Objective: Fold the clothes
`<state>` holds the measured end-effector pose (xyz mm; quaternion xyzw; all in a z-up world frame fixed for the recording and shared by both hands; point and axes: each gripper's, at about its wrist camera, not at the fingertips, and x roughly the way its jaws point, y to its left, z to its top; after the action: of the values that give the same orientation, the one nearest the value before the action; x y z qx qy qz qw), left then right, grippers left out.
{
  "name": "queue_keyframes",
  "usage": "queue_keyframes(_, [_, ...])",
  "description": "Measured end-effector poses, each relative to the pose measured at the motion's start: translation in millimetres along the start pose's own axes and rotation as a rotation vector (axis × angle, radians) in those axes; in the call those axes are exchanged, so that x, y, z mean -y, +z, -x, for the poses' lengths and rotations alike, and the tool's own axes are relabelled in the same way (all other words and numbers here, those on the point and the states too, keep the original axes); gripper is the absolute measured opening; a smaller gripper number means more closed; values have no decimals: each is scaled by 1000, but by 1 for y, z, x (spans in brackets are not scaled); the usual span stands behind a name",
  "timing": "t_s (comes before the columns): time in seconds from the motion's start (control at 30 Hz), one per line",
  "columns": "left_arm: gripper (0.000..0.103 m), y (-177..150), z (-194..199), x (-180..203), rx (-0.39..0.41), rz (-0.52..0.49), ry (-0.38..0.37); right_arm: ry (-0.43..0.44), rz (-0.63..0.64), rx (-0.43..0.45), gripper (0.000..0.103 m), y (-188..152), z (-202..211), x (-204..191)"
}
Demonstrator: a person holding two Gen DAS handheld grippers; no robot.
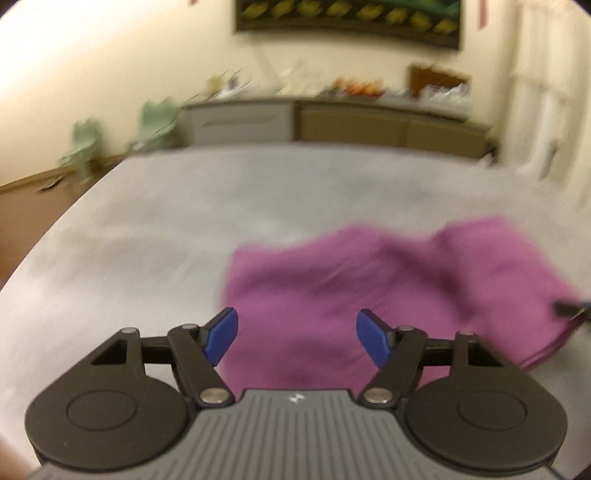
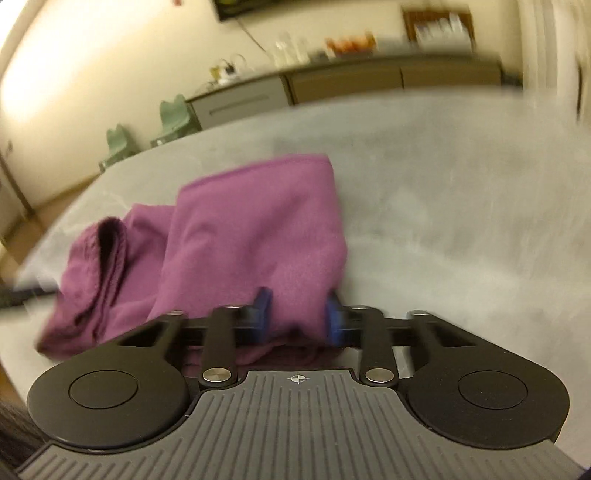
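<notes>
A purple garment [image 1: 369, 288] lies crumpled on the grey table [image 1: 147, 240]. My left gripper [image 1: 297, 338] is open and empty, just above the garment's near left part. In the right wrist view the garment [image 2: 240, 240] is bunched, with a ribbed cuff or hem [image 2: 107, 240] at the left. My right gripper [image 2: 298, 314] is shut on a fold of the garment's near edge, and cloth covers most of its blue fingertips [image 2: 263, 306]. Both views are blurred by motion.
The grey table [image 2: 461, 203] stretches far and right of the garment. Behind it stand a low cabinet [image 1: 332, 122] with clutter on top, two small green chairs [image 1: 155, 122] at the left, and a dark picture [image 1: 347, 18] on the wall.
</notes>
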<state>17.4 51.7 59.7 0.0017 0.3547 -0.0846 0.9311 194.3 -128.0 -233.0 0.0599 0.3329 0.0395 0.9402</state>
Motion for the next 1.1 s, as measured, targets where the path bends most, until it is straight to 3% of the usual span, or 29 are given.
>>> queue_keyframes(0.13, [89, 46, -14, 64, -29, -60, -249, -90, 286, 140, 22, -8, 31, -46])
queue_keyframes(0.17, [96, 55, -20, 82, -43, -90, -298, -104, 350, 170, 22, -12, 40, -61])
queue_keyframes(0.23, [96, 60, -41, 115, -110, -163, -344, -99, 446, 219, 21, -22, 68, -81])
queue_keyframes(0.3, [78, 55, -60, 133, -171, -240, -301, -80, 528, 268, 21, -32, 92, -96])
queue_keyframes(0.33, [39, 51, -66, 134, -181, -272, -256, -61, 559, 288, 21, -40, 120, -98])
queue_keyframes(0.37, [23, 49, -68, 126, -189, -270, -235, -37, 581, 307, 20, -52, 144, -110])
queue_keyframes(0.43, [21, 49, -53, 76, -159, -136, -272, 25, 586, 346, 19, -56, 146, -120])
queue_keyframes(0.5, [21, 40, -31, 12, -107, 18, -247, 94, 567, 346, 24, -54, 139, -121])
queue_keyframes(0.57, [25, 24, -12, -64, -67, 210, -213, 163, 544, 341, 52, -51, 132, -121])
queue_keyframes(0.67, [44, -18, -22, -133, -126, 330, -156, 267, 509, 332, 55, -47, 121, -120])
queue_keyframes(0.7, [44, -30, -28, -142, -145, 339, -120, 302, 497, 329, 55, -46, 118, -120])
queue_keyframes(0.83, [63, -48, -29, -147, -116, 366, -70, 378, 478, 202, 51, -54, 65, -144])
queue_keyframes(0.9, [63, -57, -35, -138, -135, 336, -38, 388, 490, 170, 48, -57, 45, -155])
queue_keyframes(0.93, [63, -63, -38, -131, -158, 338, -57, 348, 510, 151, 45, -55, 36, -156])
queue_keyframes(1.0, [61, -68, -35, -111, -175, 320, -144, 232, 548, 98, 41, -46, 17, -150])
queue_keyframes(1.07, [59, -75, -31, -86, -196, 270, -315, 103, 479, 45, 43, -26, 4, -116])
queue_keyframes(1.1, [60, -78, -29, -74, -205, 227, -366, 39, 437, 20, 43, -15, -2, -97])
